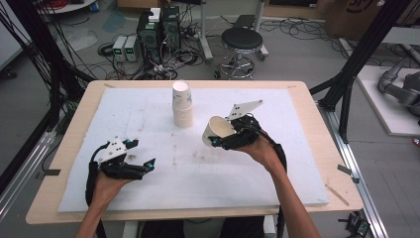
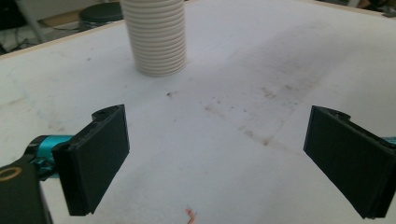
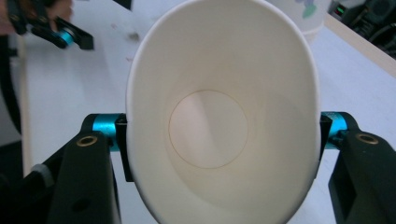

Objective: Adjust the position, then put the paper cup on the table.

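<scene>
A stack of white paper cups [image 1: 183,104] stands upright on the white foam board [image 1: 148,106], at its far middle; its ribbed lower rims [image 2: 159,37] fill the top of the left gripper view. My right gripper [image 1: 223,138] is shut on a single white paper cup [image 1: 217,130], held above the board just right of the stack, squeezed oval with its mouth toward the camera [image 3: 219,116]. My left gripper [image 1: 141,154] rests low over the board's near left, open, with nothing between its pads [image 2: 95,158].
The board lies on a wooden table [image 1: 317,144] and carries faint brown stains [image 2: 261,135] in its middle. Beyond the far edge stand a black stool [image 1: 241,42] and computer boxes [image 1: 158,29] with cables. Black frame posts [image 1: 356,59] flank the table.
</scene>
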Action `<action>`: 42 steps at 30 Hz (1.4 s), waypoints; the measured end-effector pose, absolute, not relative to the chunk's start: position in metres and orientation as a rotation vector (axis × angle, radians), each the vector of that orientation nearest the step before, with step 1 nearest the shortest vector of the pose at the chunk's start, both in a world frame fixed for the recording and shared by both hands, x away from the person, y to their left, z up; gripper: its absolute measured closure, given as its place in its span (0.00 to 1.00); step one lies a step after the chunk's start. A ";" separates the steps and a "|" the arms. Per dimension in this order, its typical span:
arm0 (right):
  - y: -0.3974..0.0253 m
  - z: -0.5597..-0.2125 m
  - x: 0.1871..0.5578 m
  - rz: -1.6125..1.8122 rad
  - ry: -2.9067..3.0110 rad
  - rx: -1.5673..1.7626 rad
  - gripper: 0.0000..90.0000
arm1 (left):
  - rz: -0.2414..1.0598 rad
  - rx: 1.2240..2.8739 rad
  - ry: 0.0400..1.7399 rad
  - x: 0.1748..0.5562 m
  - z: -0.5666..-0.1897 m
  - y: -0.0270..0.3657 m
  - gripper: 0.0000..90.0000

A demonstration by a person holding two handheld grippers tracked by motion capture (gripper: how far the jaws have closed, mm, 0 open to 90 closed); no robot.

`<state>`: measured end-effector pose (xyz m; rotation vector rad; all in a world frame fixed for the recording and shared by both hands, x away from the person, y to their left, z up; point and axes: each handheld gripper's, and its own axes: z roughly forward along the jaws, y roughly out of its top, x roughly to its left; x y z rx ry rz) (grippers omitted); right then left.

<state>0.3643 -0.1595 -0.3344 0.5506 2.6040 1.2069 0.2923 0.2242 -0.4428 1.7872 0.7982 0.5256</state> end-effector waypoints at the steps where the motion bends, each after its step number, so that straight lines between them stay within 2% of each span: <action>1: -0.159 -0.334 0.365 1.177 2.610 0.565 0.40 | 0.532 1.788 0.808 0.291 -0.444 0.225 0.08; 17: -0.160 -0.330 0.367 1.092 2.633 0.585 0.40 | 0.547 1.703 0.859 0.292 -0.462 0.238 0.08; 29: -0.157 -0.330 0.370 1.062 2.630 0.604 0.40 | 0.563 1.713 0.840 0.290 -0.462 0.237 0.08; 42: -0.129 -0.358 0.387 0.845 2.678 0.639 0.40 | 0.555 1.714 0.840 0.291 -0.463 0.237 0.08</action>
